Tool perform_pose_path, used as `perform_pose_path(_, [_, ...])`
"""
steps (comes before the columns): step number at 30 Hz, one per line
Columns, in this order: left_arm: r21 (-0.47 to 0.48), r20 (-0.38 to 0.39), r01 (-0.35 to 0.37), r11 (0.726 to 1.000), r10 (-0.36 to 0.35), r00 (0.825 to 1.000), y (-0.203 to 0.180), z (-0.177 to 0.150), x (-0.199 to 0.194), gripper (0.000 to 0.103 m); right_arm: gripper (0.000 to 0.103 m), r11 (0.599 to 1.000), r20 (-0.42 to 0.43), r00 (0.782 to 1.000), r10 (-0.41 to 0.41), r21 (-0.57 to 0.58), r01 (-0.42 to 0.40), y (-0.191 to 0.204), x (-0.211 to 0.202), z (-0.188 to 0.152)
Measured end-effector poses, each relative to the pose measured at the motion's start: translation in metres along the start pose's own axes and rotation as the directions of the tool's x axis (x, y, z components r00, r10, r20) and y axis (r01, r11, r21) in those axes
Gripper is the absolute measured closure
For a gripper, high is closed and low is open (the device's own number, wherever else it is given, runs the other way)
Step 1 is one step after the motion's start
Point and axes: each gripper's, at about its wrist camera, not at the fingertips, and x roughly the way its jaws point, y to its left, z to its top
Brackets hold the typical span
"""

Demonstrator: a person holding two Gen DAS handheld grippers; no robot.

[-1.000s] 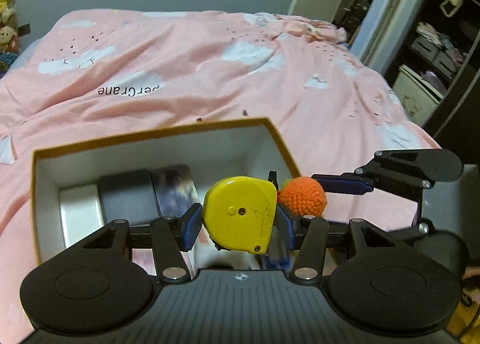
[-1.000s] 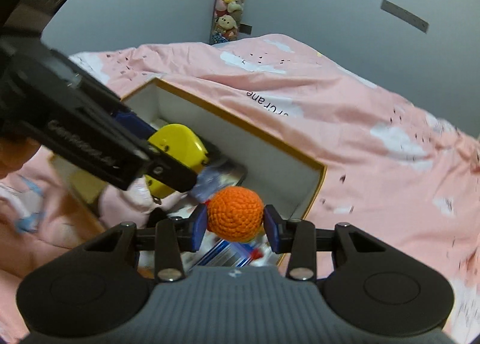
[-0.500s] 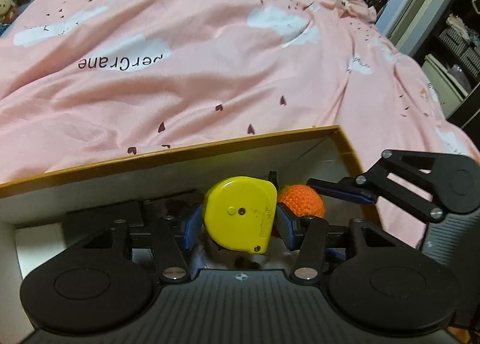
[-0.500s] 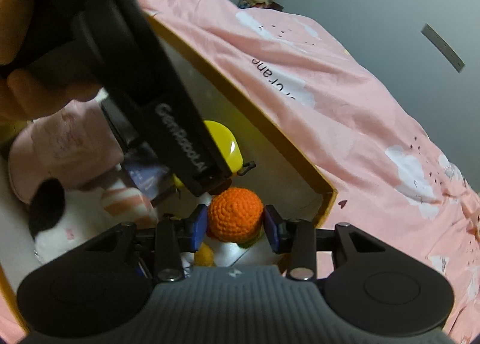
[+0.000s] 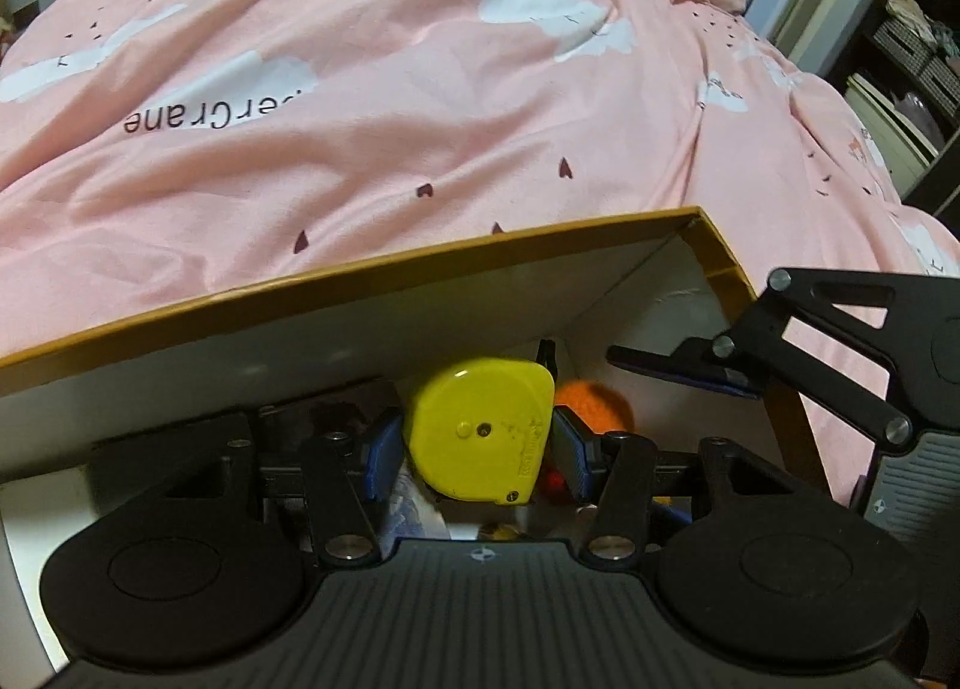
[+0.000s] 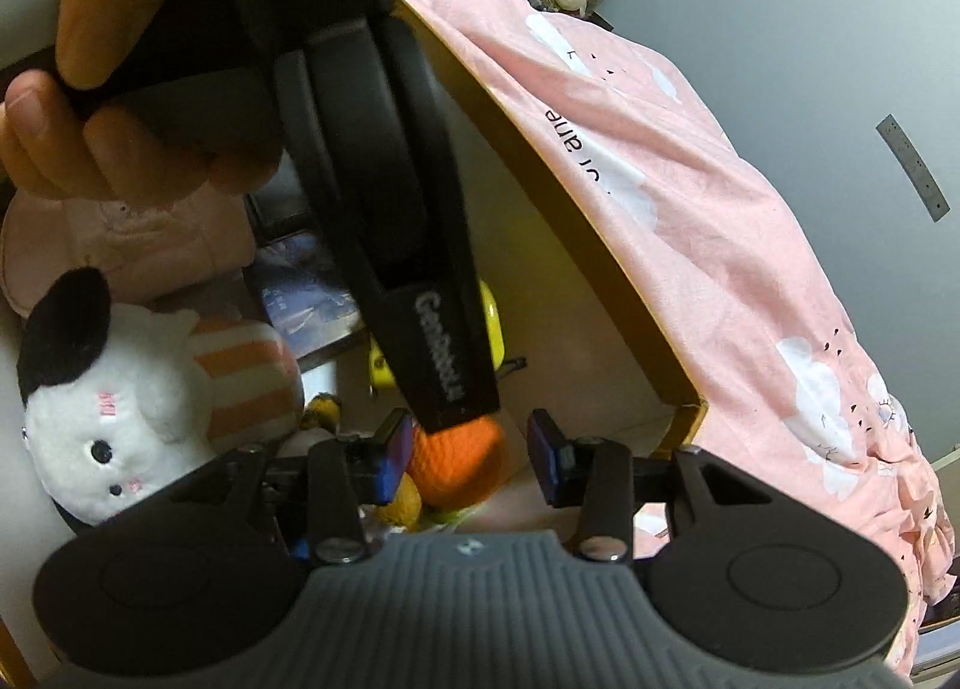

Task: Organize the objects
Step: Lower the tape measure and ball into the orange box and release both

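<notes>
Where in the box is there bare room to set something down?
Only the corner floor between ball and box wall. Plush, tape measure, left gripper and right gripper crowd the rest. Outside, the duvet is bare.

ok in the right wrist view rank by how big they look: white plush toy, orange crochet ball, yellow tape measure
1. white plush toy, clearly largest
2. orange crochet ball
3. yellow tape measure, but only slivers show behind the left gripper's arm, so its rank against the ball is unsure

bed with pink cloud-print duvet (image 5: 420,89); white box with gold rim (image 5: 360,275) sits directly on the duvet.
</notes>
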Motion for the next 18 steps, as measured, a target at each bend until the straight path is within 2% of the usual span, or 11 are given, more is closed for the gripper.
perform_pose_path(11, [0.024,0.050,-0.037,0.999,0.036,0.998,-0.007,-0.001,-0.017,0.043,0.057,1.000,0.005,1.000,0.003,0.025,-0.003,-0.009,-0.005,0.002])
perform_pose_path(14, [0.033,0.086,-0.065,0.997,0.062,0.994,-0.012,-0.005,-0.033,0.043,0.056,0.997,0.016,1.000,-0.002,0.071,0.001,-0.016,-0.016,0.005])
perform_pose_path(18, [0.032,0.135,-0.094,0.995,0.089,0.987,-0.018,-0.008,-0.063,0.043,0.055,0.987,0.038,0.999,0.031,0.158,-0.037,-0.027,-0.040,0.010])
